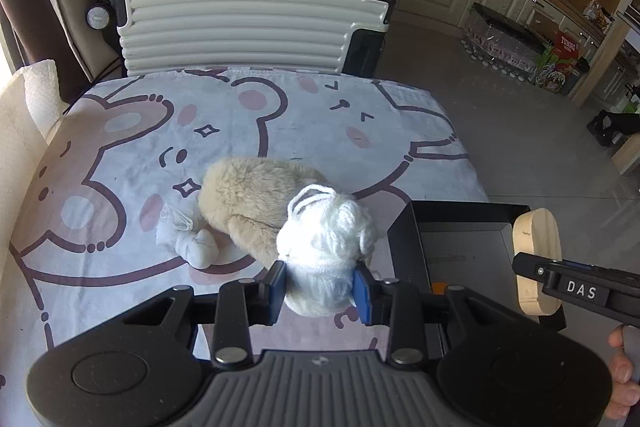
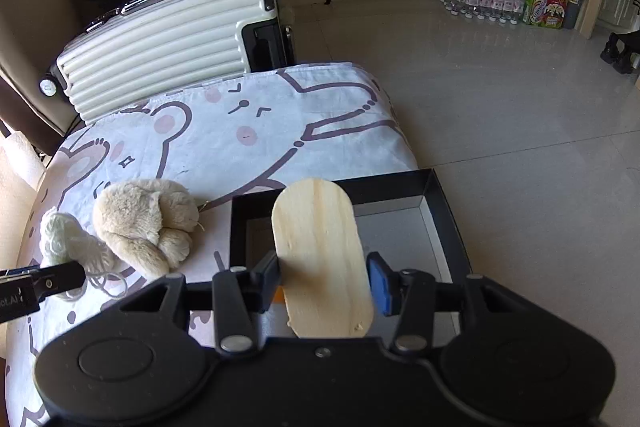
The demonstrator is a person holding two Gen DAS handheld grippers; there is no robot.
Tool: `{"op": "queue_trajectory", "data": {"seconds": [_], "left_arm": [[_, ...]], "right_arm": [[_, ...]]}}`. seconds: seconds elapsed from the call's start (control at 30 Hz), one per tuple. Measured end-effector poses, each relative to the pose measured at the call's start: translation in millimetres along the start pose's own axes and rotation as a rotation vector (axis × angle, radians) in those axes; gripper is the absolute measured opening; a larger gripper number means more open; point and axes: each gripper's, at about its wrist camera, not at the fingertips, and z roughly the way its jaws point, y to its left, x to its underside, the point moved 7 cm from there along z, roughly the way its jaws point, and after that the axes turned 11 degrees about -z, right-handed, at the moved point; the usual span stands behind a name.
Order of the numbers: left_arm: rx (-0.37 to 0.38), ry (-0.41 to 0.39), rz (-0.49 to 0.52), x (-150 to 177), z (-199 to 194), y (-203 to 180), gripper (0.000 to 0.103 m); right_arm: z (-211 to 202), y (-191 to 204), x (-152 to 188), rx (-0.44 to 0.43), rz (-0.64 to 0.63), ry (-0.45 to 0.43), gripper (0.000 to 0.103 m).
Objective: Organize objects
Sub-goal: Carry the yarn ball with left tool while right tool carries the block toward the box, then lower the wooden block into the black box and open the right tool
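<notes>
Nothing seems to lie in the black tray (image 2: 440, 187) yet: the left claw (image 1: 320, 285) is clamped on a white yarn ball (image 1: 326, 247), the right claw (image 2: 324, 281) is clamped on an oval wooden board (image 2: 320, 251) over the tray, and the plush toy (image 1: 248, 203) and small white cloth bundle (image 1: 188, 239) still wait on the bed (image 1: 120, 147) beyond the left claw.

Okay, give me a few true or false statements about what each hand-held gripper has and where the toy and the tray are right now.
1. The left hand-held gripper is shut on a ball of white yarn. True.
2. The right hand-held gripper holds a plush toy. False: it holds an oval wooden board.
3. The beige plush toy lies inside the black tray. False: it lies on the patterned sheet, beside the tray.
4. A white suitcase stands beyond the far edge of the sheet. True.
5. The wooden board lies flat on the floor. False: it is held over the tray.
</notes>
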Motion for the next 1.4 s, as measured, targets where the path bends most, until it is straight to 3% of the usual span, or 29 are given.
{"op": "queue_trajectory", "data": {"seconds": [0.87,1.07,1.4], "left_arm": [[0.098,0.030,0.009,-12,26,-14,0.036],[0.107,0.050,-0.003,-11,37,-19,0.036],[0.219,0.042,0.006,-10,43,-57,0.036]], "right_arm": [[105,9,17,-0.002,-0.031,0.145,0.047],[107,8,18,-0.051,0.003,0.152,0.049],[90,-22,14,-0.068,0.172,0.115,0.044]]}}
